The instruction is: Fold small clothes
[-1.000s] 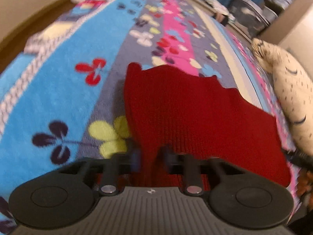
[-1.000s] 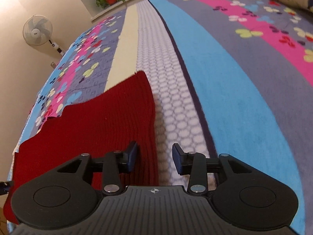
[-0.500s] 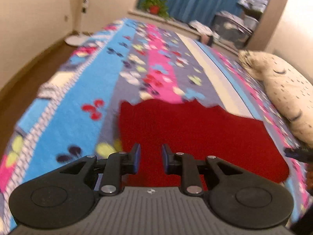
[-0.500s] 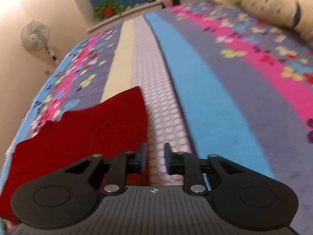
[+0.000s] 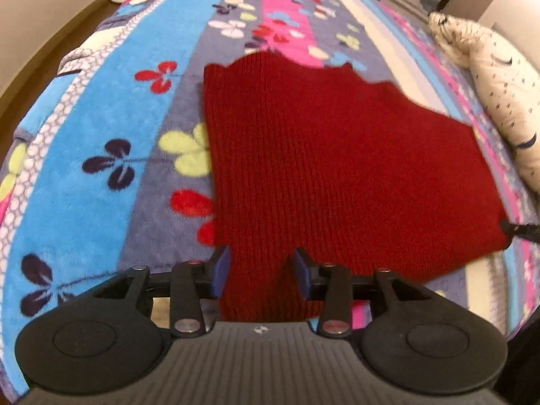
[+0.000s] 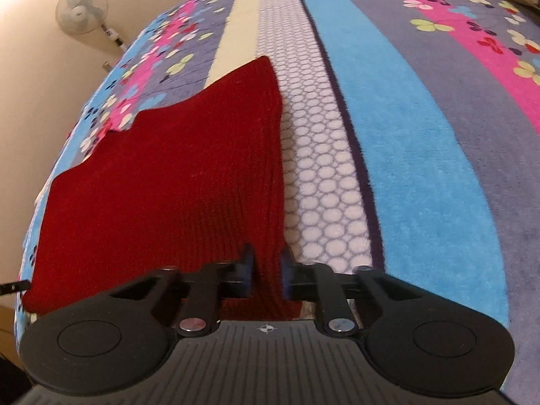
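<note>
A dark red knitted garment [image 5: 337, 152] lies flat on the striped, flowered bed blanket [image 5: 94, 118]. My left gripper [image 5: 261, 270] is at its near left corner. Its jaws are opening, and a strip of the red knit runs between the blue pads without being pinched. In the right wrist view the same garment [image 6: 168, 185] fills the left half. My right gripper [image 6: 266, 270] is at its near right edge, with jaws closing and a fold of red knit squeezed between the pads. Each gripper's tip shows at the frame edge of the other view.
A cream pillow with dark marks [image 5: 499, 77] lies along the right side of the bed. A standing fan [image 6: 82, 10] is by the wall beyond the bed's left edge. The blanket [image 6: 405, 135] stretches far to the right of the garment.
The left jaws, pinched on the red knit a second ago, have spread apart. The right jaws, open beside the garment's edge before, have closed on that edge. Both hands shifted slightly.
</note>
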Available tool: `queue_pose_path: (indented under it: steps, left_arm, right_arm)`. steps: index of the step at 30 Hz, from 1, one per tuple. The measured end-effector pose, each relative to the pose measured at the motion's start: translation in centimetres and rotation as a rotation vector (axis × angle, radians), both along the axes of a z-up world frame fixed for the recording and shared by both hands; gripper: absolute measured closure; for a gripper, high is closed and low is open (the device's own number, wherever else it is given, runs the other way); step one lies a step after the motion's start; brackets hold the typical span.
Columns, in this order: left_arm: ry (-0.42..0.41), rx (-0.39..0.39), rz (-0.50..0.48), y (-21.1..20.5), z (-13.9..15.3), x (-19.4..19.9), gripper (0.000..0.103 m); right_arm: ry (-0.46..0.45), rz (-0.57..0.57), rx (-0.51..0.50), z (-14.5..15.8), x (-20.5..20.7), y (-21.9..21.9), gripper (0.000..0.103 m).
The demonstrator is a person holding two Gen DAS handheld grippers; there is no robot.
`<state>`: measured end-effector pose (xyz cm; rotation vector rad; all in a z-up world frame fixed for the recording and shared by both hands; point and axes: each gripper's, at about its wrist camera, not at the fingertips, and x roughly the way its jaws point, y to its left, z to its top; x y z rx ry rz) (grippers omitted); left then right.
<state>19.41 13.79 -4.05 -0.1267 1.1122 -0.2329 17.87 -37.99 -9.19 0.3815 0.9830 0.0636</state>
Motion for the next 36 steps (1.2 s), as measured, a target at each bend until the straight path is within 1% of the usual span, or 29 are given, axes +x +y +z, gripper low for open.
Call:
queue_pose_path:
  steps: [1, 2, 3, 5, 6, 7, 8, 9, 10, 11, 13, 14, 15, 16, 17, 18, 19, 20, 21, 22, 23, 24, 25, 26, 27, 28, 31, 33, 36]
  left_arm:
    - [-0.004, 0.007, -0.016, -0.1, 0.0, -0.2, 0.074]
    - [-0.019, 0.015, -0.019, 0.0, 0.0, -0.3, 0.093]
    - [-0.032, -0.012, -0.004, 0.5, 0.6, -0.6, 0.098]
    - [-0.069, -0.078, 0.040, 1.7, 1.5, -1.2, 0.098]
    - [-0.079, -0.080, 0.046, 1.9, 1.7, -1.5, 0.098]
    - [-0.073, -0.048, 0.036, 1.6, 1.4, -1.6, 0.098]
    - [-0.053, -0.002, 0.009, 0.9, 0.8, -1.4, 0.098]
    - [-0.037, 0.030, -0.018, 0.3, 0.4, -1.3, 0.096]
    - [-0.039, 0.067, -0.043, -0.3, 0.2, -1.2, 0.092]
    - [-0.062, 0.089, -0.050, -0.6, 0.5, -1.5, 0.091]
    - [-0.180, 0.118, -0.043, -1.0, 2.2, -2.8, 0.091]
    - [-0.236, 0.111, -0.050, -1.2, 3.1, -3.6, 0.091]
    - [-0.257, 0.089, -0.065, -1.5, 3.3, -4.0, 0.091]
    - [-0.252, 0.068, -0.096, -2.2, 3.2, -4.3, 0.089]
    - [-0.225, 0.081, -0.127, -2.9, 2.6, -4.3, 0.088]
    - [-0.181, 0.117, -0.151, -3.6, 1.6, -4.0, 0.088]
    - [-0.102, 0.192, -0.163, -4.4, -0.1, -3.5, 0.088]
    - [-0.060, 0.245, -0.164, -4.8, -1.2, -3.2, 0.088]
    - [-0.070, 0.262, -0.160, -5.3, -1.2, -3.2, 0.088]
    - [-0.096, 0.262, -0.146, -5.5, -0.6, -3.4, 0.085]
    - [-0.133, 0.243, -0.124, -5.6, 0.1, -3.7, 0.079]
    - [-0.173, 0.217, -0.089, -5.5, 0.9, -4.3, 0.059]
    - [-0.202, 0.208, -0.059, -5.5, 1.4, -4.7, 0.046]
    - [-0.227, 0.210, -0.037, -5.7, 1.8, -5.2, 0.043]
    - [-0.242, 0.219, -0.028, -6.1, 2.2, -5.4, 0.043]
    - [-0.248, 0.233, -0.028, -6.4, 2.2, -5.7, 0.043]
    - [-0.256, 0.261, -0.025, -6.9, 2.3, -5.9, 0.043]
    - [-0.260, 0.254, -0.021, -6.8, 2.3, -5.9, 0.043]
    - [-0.260, 0.237, -0.006, -6.5, 2.3, -5.9, 0.043]
  right_arm:
    - [-0.005, 0.006, -0.005, 0.1, -0.2, 0.1, 0.091]
    - [-0.016, -0.001, -0.003, 0.5, -0.5, 0.0, 0.092]
    - [-0.038, -0.026, 0.009, 1.1, -0.9, -0.4, 0.092]
    - [-0.087, -0.086, 0.067, 2.3, -2.2, -1.3, 0.093]
    - [-0.100, -0.109, 0.090, 2.6, -2.9, -1.7, 0.093]
    - [-0.087, -0.109, 0.069, 2.5, -3.3, -1.5, 0.093]
    - [-0.050, -0.098, 0.015, 1.9, -3.1, -1.0, 0.093]
    - [0.008, -0.092, -0.027, 0.8, -2.5, -0.5, 0.093]
    - [0.050, -0.082, -0.038, -0.1, -2.0, -0.1, 0.092]
    - [0.064, -0.065, -0.054, -0.3, -1.7, 0.3, 0.091]
    - [0.008, -0.072, -0.102, 1.0, -2.3, 0.9, 0.087]
    - [-0.037, -0.087, -0.118, 1.9, -2.9, 1.0, 0.087]
    - [-0.102, -0.096, -0.138, 3.0, -3.7, 1.3, 0.087]
    - [-0.155, -0.091, -0.155, 3.7, -4.3, 1.8, 0.087]
    - [-0.192, -0.074, -0.163, 4.1, -4.7, 2.2, 0.087]
    - [-0.206, -0.037, -0.156, 4.0, -4.6, 2.7, 0.087]
    - [-0.188, 0.005, -0.143, 3.6, -4.0, 3.2, 0.085]
    - [-0.147, 0.033, -0.145, 2.7, -3.4, 3.7, 0.083]
    - [-0.072, 0.055, -0.177, 1.2, -2.6, 4.1, 0.081]
    - [-0.007, 0.071, -0.214, 0.0, -2.0, 4.5, 0.081]
    - [0.018, 0.076, -0.231, -0.6, -1.8, 4.6, 0.081]
    - [0.007, 0.070, -0.228, -0.4, -1.7, 4.8, 0.081]
    - [-0.021, 0.059, -0.212, 0.3, -1.9, 4.9, 0.079]
    - [-0.049, 0.052, -0.198, 0.8, -2.1, 4.9, 0.077]
    - [-0.069, 0.044, -0.197, 1.2, -2.4, 4.9, 0.071]
    - [-0.079, 0.040, -0.207, 1.3, -2.5, 4.9, 0.069]
    - [-0.077, 0.040, -0.238, 1.2, -2.4, 4.7, 0.069]
    - [-0.083, 0.040, -0.248, 1.3, -2.7, 4.8, 0.069]
    - [-0.100, 0.036, -0.249, 1.2, -2.8, 4.8, 0.065]
